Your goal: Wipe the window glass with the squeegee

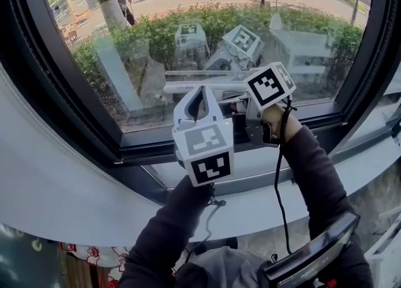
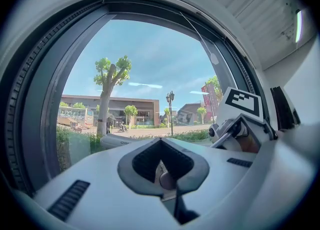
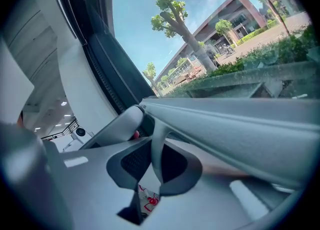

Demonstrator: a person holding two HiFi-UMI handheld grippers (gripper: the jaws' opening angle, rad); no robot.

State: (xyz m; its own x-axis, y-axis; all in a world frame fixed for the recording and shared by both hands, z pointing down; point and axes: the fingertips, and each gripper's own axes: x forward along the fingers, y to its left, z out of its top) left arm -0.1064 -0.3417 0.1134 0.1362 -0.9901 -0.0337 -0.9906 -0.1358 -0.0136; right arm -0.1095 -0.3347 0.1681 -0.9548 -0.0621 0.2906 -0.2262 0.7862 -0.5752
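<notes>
The squeegee (image 1: 188, 86) is a pale grey bar lying level against the lower part of the window glass (image 1: 150, 36). My left gripper (image 1: 199, 94) points at the glass just under the bar's middle. Its jaws look shut, with a rounded part of the handle (image 2: 165, 178) in the gap between them, and the bar's end (image 2: 117, 140) shows past its left side. My right gripper (image 1: 238, 108) comes in from the right, shut on the squeegee's grey neck (image 3: 156, 141). The wide bar (image 3: 240, 129) runs off to the right above its jaws. The right gripper's marker cube (image 2: 243, 105) shows in the left gripper view.
A black window frame (image 1: 94, 124) rings the glass, with a grey sill (image 1: 263, 161) below it. A black cable (image 1: 279, 180) hangs from the right gripper. A dark flat device (image 1: 313, 258) sits at the person's waist. Outside are a hedge (image 1: 163, 30), a tree and a street.
</notes>
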